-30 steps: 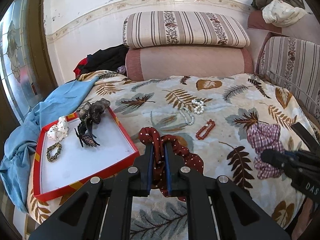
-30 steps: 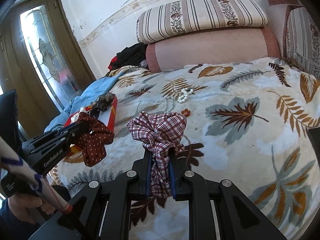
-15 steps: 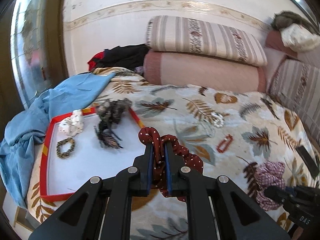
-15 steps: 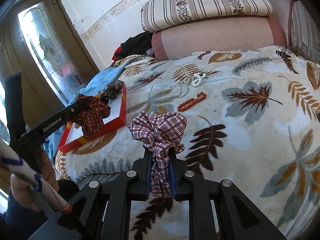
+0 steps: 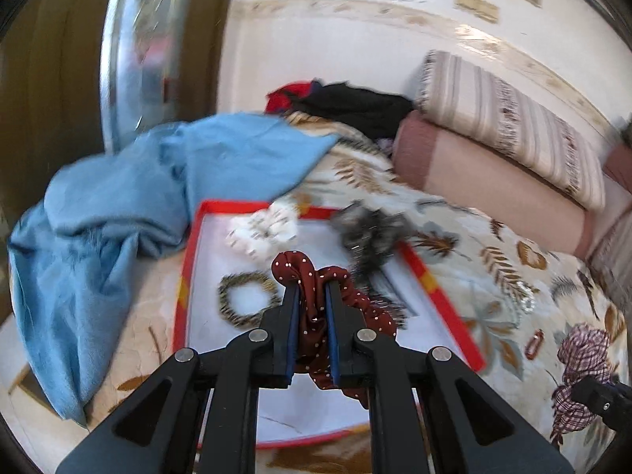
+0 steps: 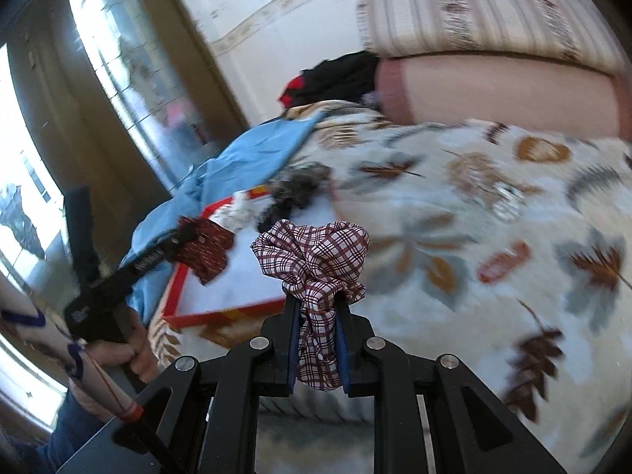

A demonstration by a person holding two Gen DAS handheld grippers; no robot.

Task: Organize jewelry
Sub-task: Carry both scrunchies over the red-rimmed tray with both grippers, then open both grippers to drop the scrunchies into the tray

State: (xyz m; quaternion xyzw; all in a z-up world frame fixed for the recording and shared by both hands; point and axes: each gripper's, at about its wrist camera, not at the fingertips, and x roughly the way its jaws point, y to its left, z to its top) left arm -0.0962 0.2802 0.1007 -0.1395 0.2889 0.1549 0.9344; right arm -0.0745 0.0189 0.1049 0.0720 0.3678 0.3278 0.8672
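While the left gripper (image 5: 312, 308) pinches the dotted scrunchie (image 5: 339, 308) above the red tray (image 5: 450, 308) and the right gripper (image 6: 318, 328) pinches the plaid scrunchie (image 6: 312, 252) short of it, early release may drop either onto the bedspread (image 6: 493, 237).

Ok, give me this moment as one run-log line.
left gripper: shut on dotted red scrunchie, over red tray | right gripper: shut on plaid scrunchie, beside tray | release: not yet

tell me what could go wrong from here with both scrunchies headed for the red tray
The dotted scrunchie, clamped in the left gripper, could land on the leopard hair tie or the dark claw clip already in the red tray. The right gripper with the plaid scrunchie could crowd the left one.
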